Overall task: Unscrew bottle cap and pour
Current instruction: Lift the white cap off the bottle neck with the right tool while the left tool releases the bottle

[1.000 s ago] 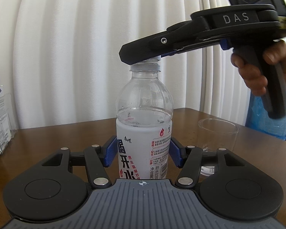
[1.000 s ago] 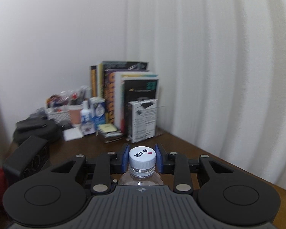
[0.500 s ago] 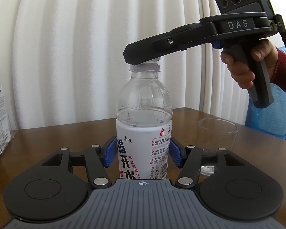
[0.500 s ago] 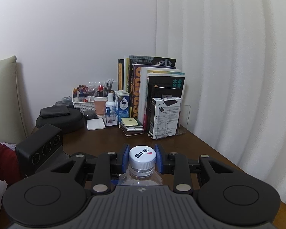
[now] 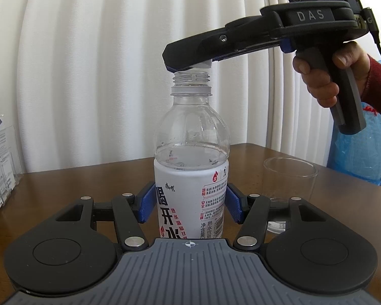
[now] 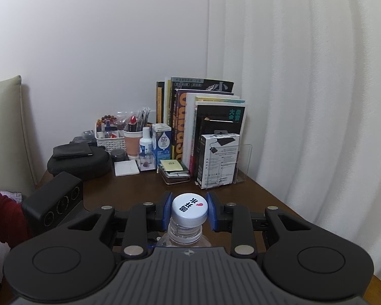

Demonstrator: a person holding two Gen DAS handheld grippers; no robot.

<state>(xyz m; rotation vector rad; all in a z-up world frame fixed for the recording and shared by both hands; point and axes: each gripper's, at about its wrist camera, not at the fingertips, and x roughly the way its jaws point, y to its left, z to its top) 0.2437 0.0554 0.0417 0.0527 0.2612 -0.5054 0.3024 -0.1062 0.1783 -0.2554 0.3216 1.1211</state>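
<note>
A clear water bottle (image 5: 190, 152) with a white label stands upright on the wooden table (image 5: 76, 185). My left gripper (image 5: 189, 207) is shut on its lower body. The bottle's threaded neck (image 5: 191, 78) is bare. My right gripper (image 6: 189, 212) is shut on the white cap (image 6: 189, 207) and holds it just above the neck; the cap (image 5: 203, 64) shows under the right gripper's tip in the left wrist view. An empty clear glass (image 5: 289, 183) stands on the table to the right of the bottle.
White curtains hang behind the table. A row of books (image 6: 203, 124), a white box (image 6: 219, 160), a basket of small items (image 6: 111, 134) and a black case (image 6: 78, 162) sit at the table's far end. A blue plastic bag (image 5: 360, 150) is at the right.
The right gripper has lifted with the cap, which has come off the bottle; the threaded neck now shows. The left gripper and bottle have not moved.
</note>
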